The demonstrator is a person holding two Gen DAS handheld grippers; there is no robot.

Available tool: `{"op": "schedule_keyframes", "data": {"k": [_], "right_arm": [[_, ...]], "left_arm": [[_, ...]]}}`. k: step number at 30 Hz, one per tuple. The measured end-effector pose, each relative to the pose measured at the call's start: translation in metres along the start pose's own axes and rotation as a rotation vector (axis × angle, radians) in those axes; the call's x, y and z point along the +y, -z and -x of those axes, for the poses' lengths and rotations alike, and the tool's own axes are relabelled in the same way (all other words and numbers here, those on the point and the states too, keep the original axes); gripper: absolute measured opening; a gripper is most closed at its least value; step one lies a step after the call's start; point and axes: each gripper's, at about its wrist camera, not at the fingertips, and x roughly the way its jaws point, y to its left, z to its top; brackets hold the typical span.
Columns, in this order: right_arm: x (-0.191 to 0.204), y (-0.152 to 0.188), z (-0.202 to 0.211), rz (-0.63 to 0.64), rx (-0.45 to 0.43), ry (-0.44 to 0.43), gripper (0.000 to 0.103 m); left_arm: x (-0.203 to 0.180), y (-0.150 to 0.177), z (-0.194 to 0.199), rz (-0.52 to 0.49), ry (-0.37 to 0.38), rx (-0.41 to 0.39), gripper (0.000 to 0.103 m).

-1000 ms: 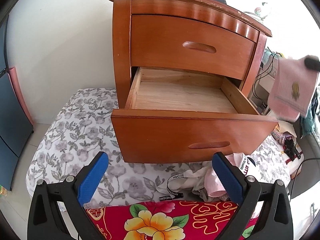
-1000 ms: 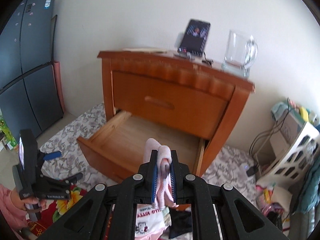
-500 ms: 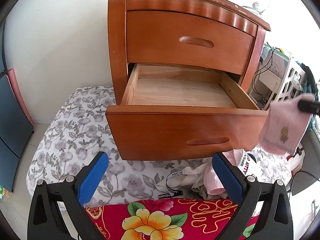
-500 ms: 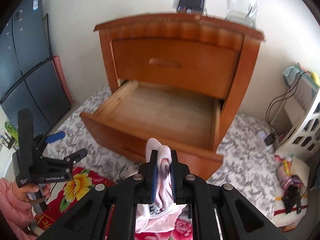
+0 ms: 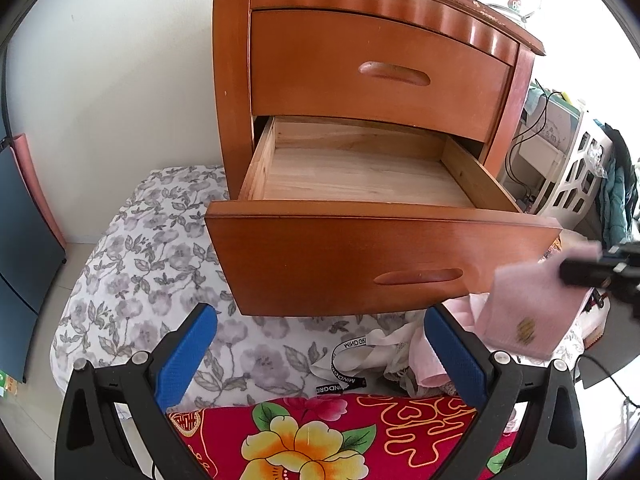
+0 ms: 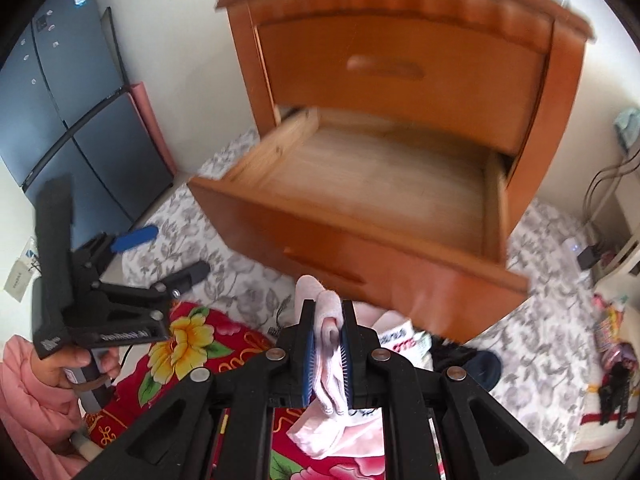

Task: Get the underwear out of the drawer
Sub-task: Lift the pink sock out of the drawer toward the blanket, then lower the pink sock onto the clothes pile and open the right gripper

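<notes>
A wooden nightstand has its lower drawer (image 5: 360, 176) pulled out, and its bare wood floor shows. My right gripper (image 6: 327, 320) is shut on pink underwear (image 6: 330, 356), which hangs low in front of the drawer's right corner; the left wrist view shows the same pink underwear (image 5: 528, 312) dangling at the right. A pile of underwear (image 5: 384, 356) lies on the floral sheet below the drawer front. My left gripper (image 5: 320, 344) stands open above the sheet, nothing between its blue pads (image 5: 184, 356). In the right wrist view a hand holds my left gripper (image 6: 168, 254) at the left.
The upper drawer (image 5: 376, 76) is closed. A red flowered cloth (image 5: 320, 436) lies nearest me. A dark blue cabinet (image 6: 68, 112) stands left. A white basket and cables (image 5: 560, 160) crowd the right of the nightstand. A glass mug (image 5: 516, 4) sits on top.
My right gripper has carried the pink underwear down from beside the drawer to just above the pile on the sheet. The left gripper has stayed open and nearly still.
</notes>
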Motion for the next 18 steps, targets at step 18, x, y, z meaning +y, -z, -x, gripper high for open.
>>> {"op": "schedule_keyframes", "data": {"k": [18], "right_arm": [[-0.039,0.019,-0.056,-0.093,0.157,0.143,0.015]], "left_arm": [[0.001,0.001,-0.007,-0.001,0.008,0.018,0.103]]}}
